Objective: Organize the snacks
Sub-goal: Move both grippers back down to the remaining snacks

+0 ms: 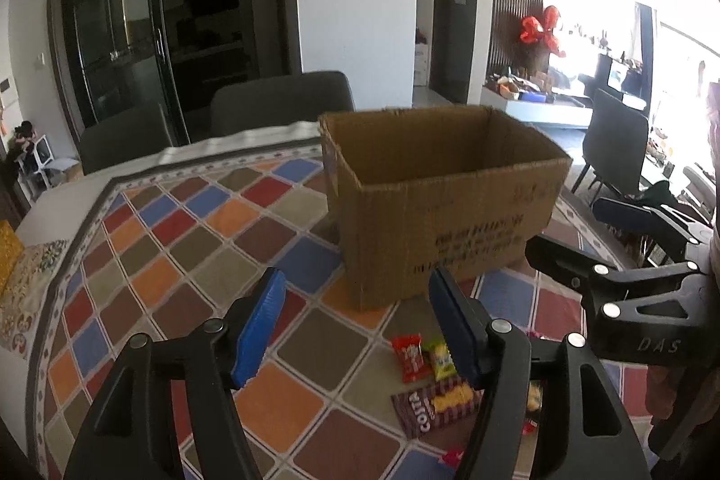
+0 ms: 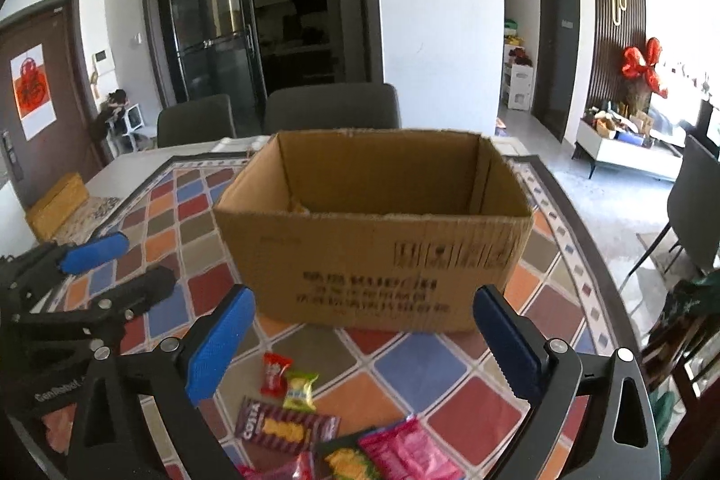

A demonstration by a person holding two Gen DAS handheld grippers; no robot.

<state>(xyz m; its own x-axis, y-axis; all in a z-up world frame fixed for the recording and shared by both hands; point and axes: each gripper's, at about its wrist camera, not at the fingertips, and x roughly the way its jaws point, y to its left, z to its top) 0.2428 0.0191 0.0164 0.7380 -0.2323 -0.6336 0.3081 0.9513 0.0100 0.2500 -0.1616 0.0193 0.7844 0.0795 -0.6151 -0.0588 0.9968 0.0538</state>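
Observation:
An open cardboard box (image 1: 441, 210) (image 2: 373, 246) stands upright on the chequered tablecloth, and what I see of its inside is empty. Snack packets lie in front of it: a red packet (image 1: 408, 357) (image 2: 274, 373), a green-yellow packet (image 1: 442, 358) (image 2: 299, 390), a purple COSTA packet (image 1: 434, 405) (image 2: 285, 428), and a pink packet (image 2: 407, 450). My left gripper (image 1: 357, 327) is open and empty above the cloth, just left of the packets. My right gripper (image 2: 364, 349) is open and empty above the packets. Each gripper shows in the other's view.
The table (image 1: 54, 192) carries a multicoloured diamond-pattern cloth (image 2: 423, 363). Grey chairs (image 1: 279, 102) (image 2: 333, 106) stand behind it and another (image 1: 616, 138) at the right. A yellow cushion (image 2: 56, 203) lies at the table's left edge.

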